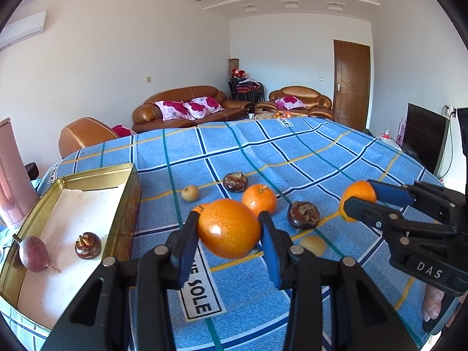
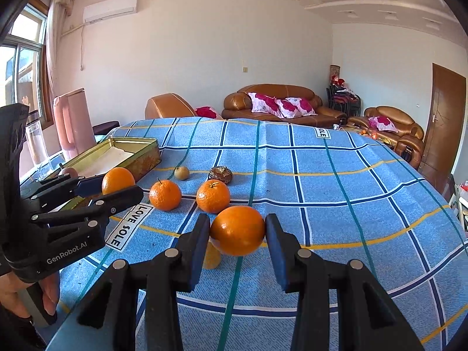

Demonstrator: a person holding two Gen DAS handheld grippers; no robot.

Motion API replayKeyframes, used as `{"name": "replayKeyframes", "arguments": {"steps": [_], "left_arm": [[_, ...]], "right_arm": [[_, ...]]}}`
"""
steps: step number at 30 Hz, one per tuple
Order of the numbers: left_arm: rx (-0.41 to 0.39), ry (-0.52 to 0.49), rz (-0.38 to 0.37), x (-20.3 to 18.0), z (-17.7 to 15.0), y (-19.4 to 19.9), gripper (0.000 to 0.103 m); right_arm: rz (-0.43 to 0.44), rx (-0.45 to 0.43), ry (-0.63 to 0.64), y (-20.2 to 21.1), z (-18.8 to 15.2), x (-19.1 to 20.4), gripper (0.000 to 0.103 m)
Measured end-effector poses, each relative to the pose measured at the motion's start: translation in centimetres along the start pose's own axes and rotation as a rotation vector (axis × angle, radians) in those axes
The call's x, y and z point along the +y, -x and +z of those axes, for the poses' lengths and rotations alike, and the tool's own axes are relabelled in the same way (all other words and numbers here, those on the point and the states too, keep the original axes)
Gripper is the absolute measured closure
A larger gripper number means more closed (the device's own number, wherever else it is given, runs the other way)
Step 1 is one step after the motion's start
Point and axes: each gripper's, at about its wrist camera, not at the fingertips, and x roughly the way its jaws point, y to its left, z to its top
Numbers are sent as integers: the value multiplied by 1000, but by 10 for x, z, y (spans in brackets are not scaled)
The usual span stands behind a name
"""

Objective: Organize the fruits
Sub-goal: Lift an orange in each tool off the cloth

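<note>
The left gripper (image 1: 229,234) is clenched on an orange (image 1: 229,228), held clear above the blue checked tablecloth (image 1: 292,152). The right gripper (image 2: 237,231) likewise grasps a second orange (image 2: 237,230), also lifted off the cloth. Each fruit is pinched only at its two sides by flat pads, with most of its round body bulging free below and in front.

The gold tin (image 1: 87,180) sits at the table's left edge, already holding a purple passion fruit (image 1: 32,253) and a dark mangosteen (image 1: 87,245). On the cloth between the grippers and the table's far edge lie two loose oranges (image 2: 165,195) (image 2: 213,196), two more mangosteens (image 1: 235,182) (image 1: 303,215) and a small pale fruit (image 1: 190,193); another pale fruit (image 1: 313,245) lies near the front edge.

The main risk is slip: smooth, round peel against flat pads could roll out if either hand tilts or jerks, and a dropped orange would likely scatter the loose fruit or roll off the table. Both grippers heading for the tin together could collide or strike its raised rim. Squeezing harder could bruise the fruit.
</note>
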Motion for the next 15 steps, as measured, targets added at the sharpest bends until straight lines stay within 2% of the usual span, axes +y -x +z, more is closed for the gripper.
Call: {"name": "replayKeyframes", "arguments": {"steps": [15], "left_arm": [[-73, -1, 27, -1, -2, 14, 61]], "right_arm": [[-11, -79, 21, 16, -2, 2, 62]]}}
